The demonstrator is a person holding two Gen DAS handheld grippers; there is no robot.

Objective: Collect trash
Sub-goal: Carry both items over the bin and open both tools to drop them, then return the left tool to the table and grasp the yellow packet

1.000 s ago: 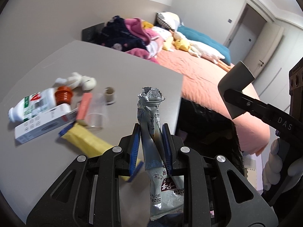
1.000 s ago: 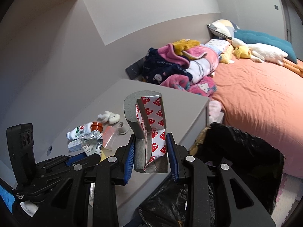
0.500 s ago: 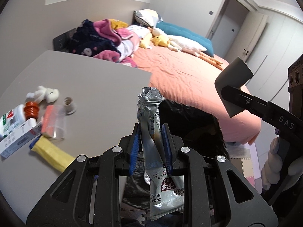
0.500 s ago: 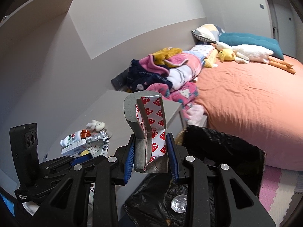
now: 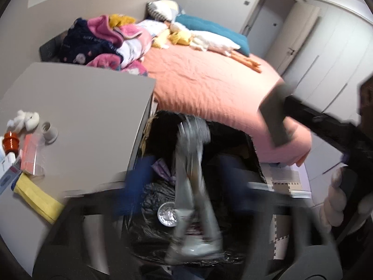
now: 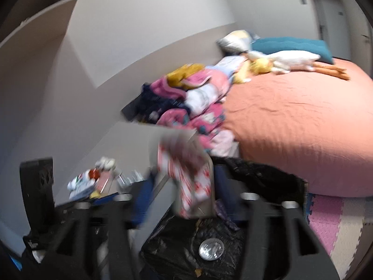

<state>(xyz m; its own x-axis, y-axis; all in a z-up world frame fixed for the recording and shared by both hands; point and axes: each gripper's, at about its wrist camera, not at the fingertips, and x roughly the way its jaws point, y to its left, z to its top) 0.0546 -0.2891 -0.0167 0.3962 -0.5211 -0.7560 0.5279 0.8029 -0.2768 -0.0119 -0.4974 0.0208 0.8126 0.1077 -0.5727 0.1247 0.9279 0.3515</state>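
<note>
My left gripper (image 5: 185, 177) hangs over the black trash bag (image 5: 149, 200), blurred, its jaws opening wide. A crumpled silver wrapper (image 5: 193, 163) stands loose between them, with a gap to each blue pad (image 5: 136, 179). My right gripper (image 6: 183, 191) is over the same trash bag (image 6: 177, 247), jaws also opening. A red-and-white wrapper with grey backing (image 6: 188, 175) sits between its blue pads (image 6: 142, 198), no longer pinched. The left wrist view shows that grey piece (image 5: 275, 116) at the right, beside a gloved hand (image 5: 335, 200).
The grey table (image 5: 81, 107) left of the bag holds a yellow packet (image 5: 37, 196), a pink item in a clear box (image 5: 30, 154), a white cap (image 5: 50, 135) and an orange-capped bottle (image 5: 10, 142). An orange bed (image 5: 209, 81) with piled clothes lies behind.
Both grippers moved from above the table edge to above the open trash bag. Both sets of jaws, shut on their wrappers before, have spread apart and the wrappers stand free.
</note>
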